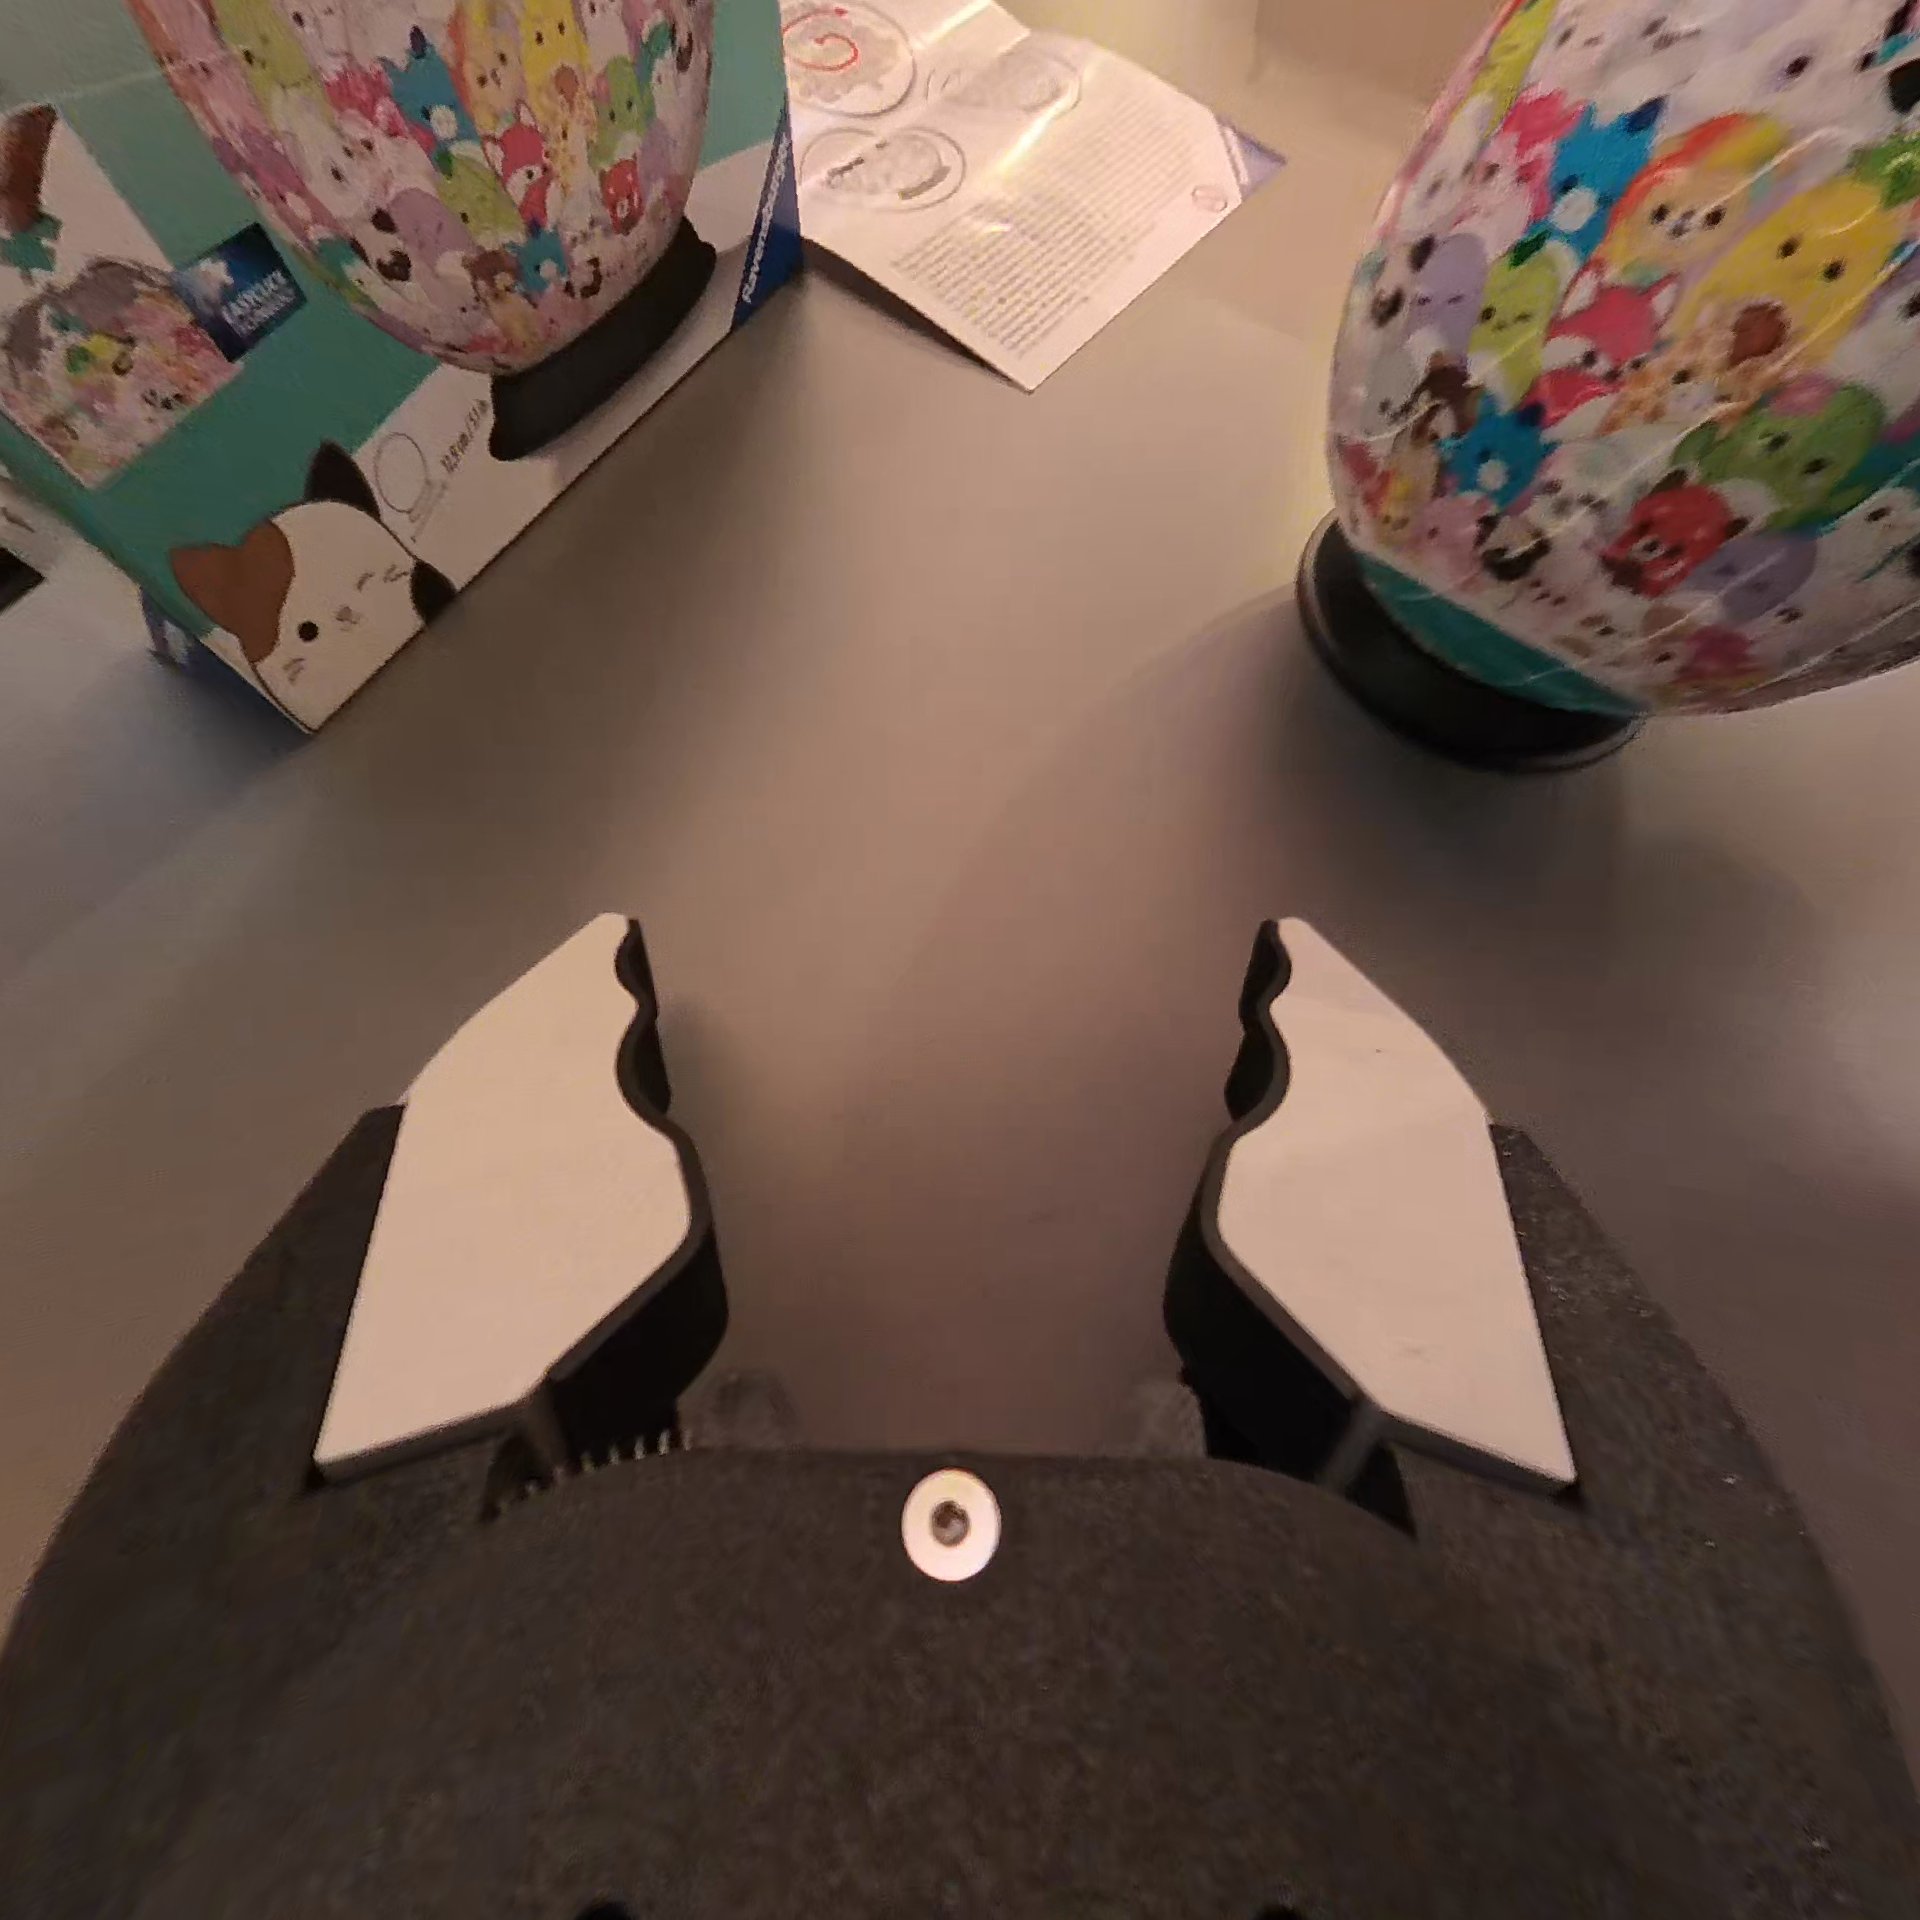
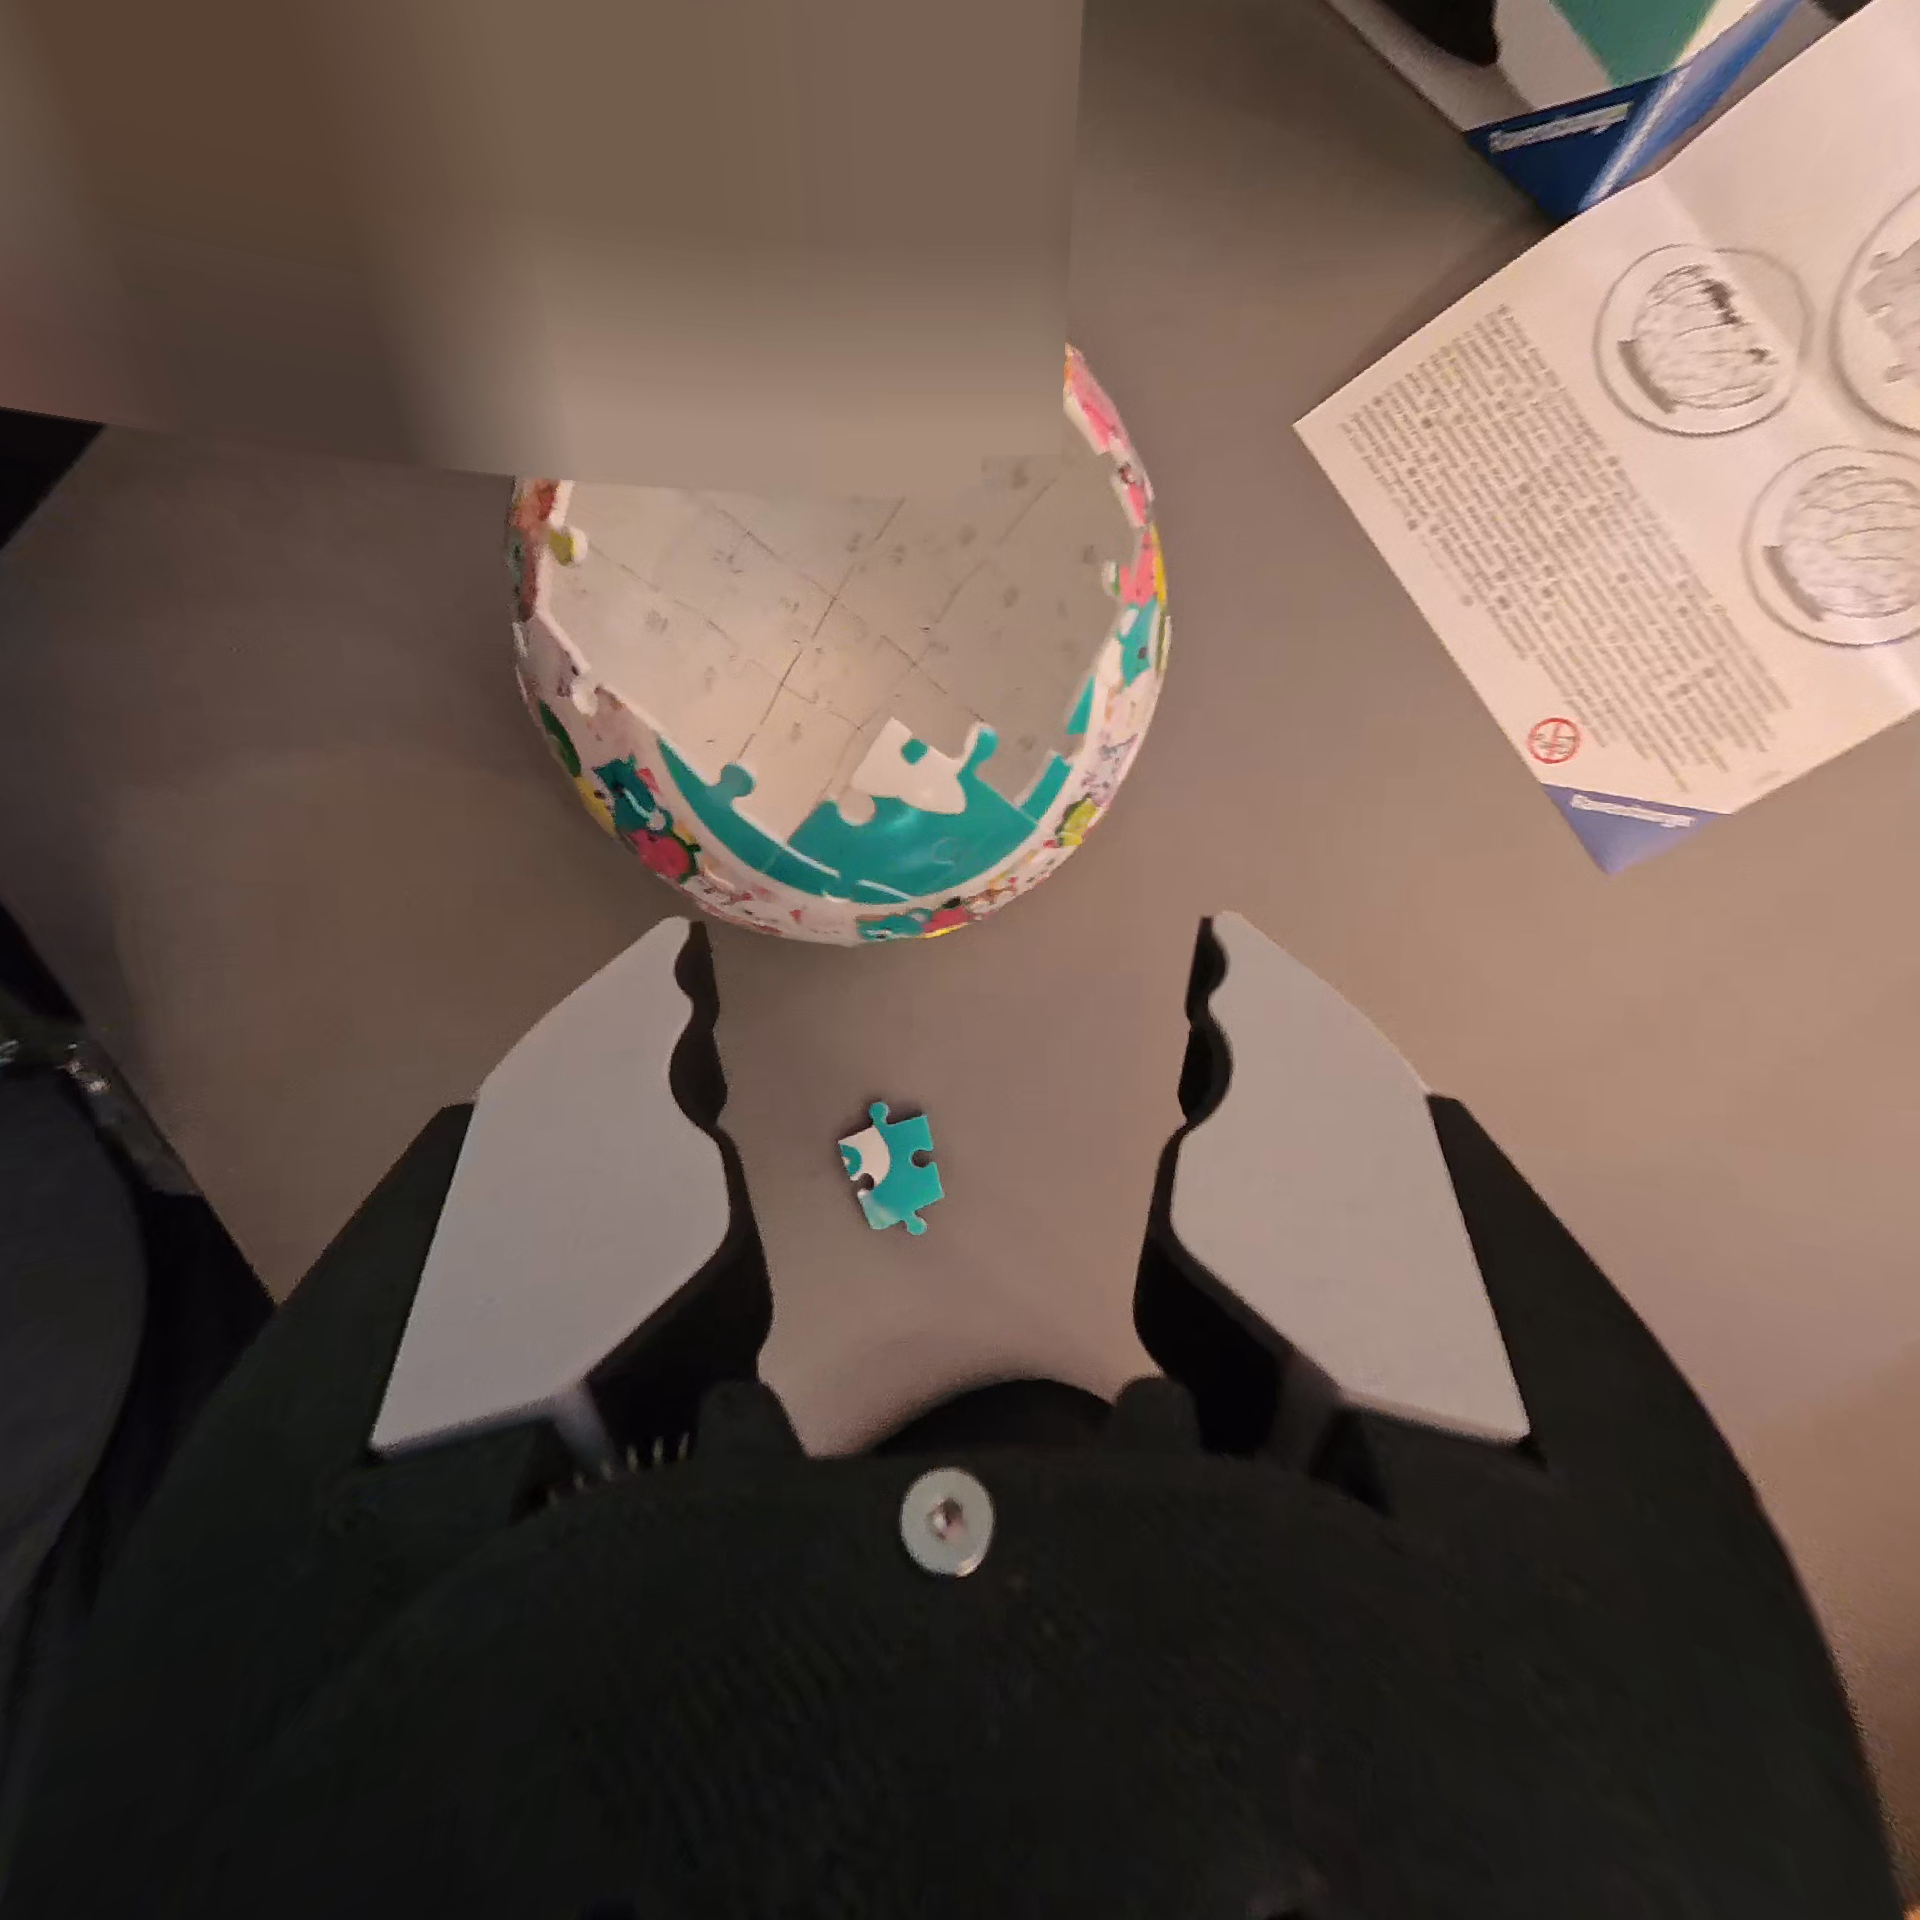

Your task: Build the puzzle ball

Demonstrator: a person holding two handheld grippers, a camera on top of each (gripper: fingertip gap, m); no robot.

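Hovering above the grey desk [image 2: 1351,1039], the right gripper [image 2: 951,935] has its jaws spread wide and empty, and one loose puzzle piece [image 2: 891,1168] lies flat on the desk between them, touching neither jaw. This piece is teal with a white patch. Just beyond the jaws stands the puzzle ball [image 2: 831,707], not complete: its top is open, the pale inside of the shell is visible, and the near rim shows teal pieces with free tabs and a gap. A blurred patch hides the far part of the ball.

The left gripper [image 1: 951,935] also has its jaws released and holds nothing; below it is only bare desk. In the left wrist view the ball [image 1: 1662,416] sits on a dark round stand [image 1: 1455,686] to the right, and the puzzle box [image 1: 312,364] stands to the left, with the folded instruction sheet [image 1: 1039,187] behind.

I judge that the step in hand is to pick up the teal piece and add it to the teal band at the rim. The next move calls for lowering the right jaws around the piece and closing on its edges, which is delicate because the piece is thin and lies flat. The left gripper will probably need to steady the ball, since pressing a piece into the rim could tip it on its stand.
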